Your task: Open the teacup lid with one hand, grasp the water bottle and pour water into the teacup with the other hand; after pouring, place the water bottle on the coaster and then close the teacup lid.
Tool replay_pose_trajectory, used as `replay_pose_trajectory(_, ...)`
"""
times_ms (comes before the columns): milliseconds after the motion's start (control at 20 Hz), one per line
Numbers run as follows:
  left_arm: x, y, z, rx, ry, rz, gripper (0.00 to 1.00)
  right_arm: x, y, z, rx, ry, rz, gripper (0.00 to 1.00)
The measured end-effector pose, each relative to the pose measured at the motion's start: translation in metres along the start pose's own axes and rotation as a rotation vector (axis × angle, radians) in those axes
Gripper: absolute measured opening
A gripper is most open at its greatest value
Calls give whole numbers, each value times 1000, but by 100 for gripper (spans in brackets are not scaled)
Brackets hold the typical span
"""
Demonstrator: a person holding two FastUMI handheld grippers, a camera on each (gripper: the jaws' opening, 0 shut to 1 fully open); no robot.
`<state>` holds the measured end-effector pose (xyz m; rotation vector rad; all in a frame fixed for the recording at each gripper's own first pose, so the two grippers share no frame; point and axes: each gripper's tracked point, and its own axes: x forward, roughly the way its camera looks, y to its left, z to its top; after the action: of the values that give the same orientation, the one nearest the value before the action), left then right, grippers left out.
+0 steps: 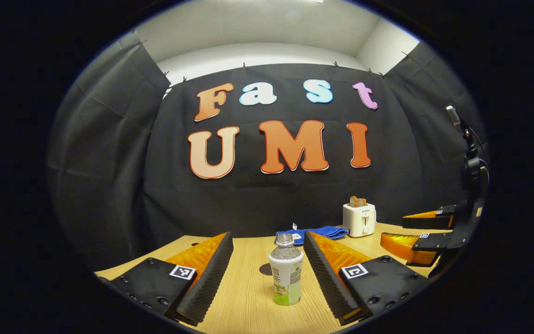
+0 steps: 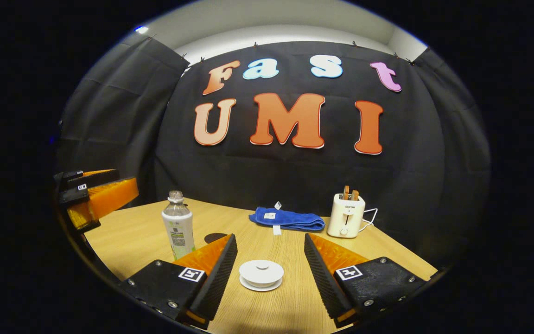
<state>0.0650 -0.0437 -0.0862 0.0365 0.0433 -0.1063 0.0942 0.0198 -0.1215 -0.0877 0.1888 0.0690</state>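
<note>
Both claws wide open and empty, bottle and teacup each lined up ahead.

Between our left claw [image 1: 267, 278] fingers stands the water bottle [image 1: 286, 276], uncapped: light, thin plastic, so we judge a gentle mid-body grip best. Ahead of our right claw [image 2: 269, 278] sits the lidded teacup [image 2: 261, 274], fragile and smooth; take the knob. Beyond the bottle lies the dark coaster [image 1: 265, 269].

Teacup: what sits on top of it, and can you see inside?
A white lid with a small knob covers the teacup, which stands on the table. The inside is hidden by the lid.
</note>
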Motion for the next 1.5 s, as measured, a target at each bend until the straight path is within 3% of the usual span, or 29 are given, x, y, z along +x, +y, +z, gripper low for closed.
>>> replay_pose_trajectory(300, 22, -4, -38, -8, 76, -37, 98, 46, -2, -52, -78, 130, -17, 80)
replay_pose_trajectory(500, 27, 0, -54, -12, 96, -36, 98, 64, 12, -72, -77, 185, 38, 76)
replay_pose_trajectory(1000, 37, -6, -82, 5, 165, -38, 98, 81, 15, -89, -53, 263, 70, 38)
replay_pose_trajectory(1200, 39, -10, -91, -1, 185, -42, 98, 81, 21, -88, -78, 261, 98, 35)
replay_pose_trajectory(1300, 40, -12, -97, 14, 199, -47, 98, 82, 20, -87, -59, 271, 100, 27)
replay_pose_trajectory(1500, 42, -15, -106, 24, 219, -56, 96, 84, 15, -88, 5, 279, 97, 21)
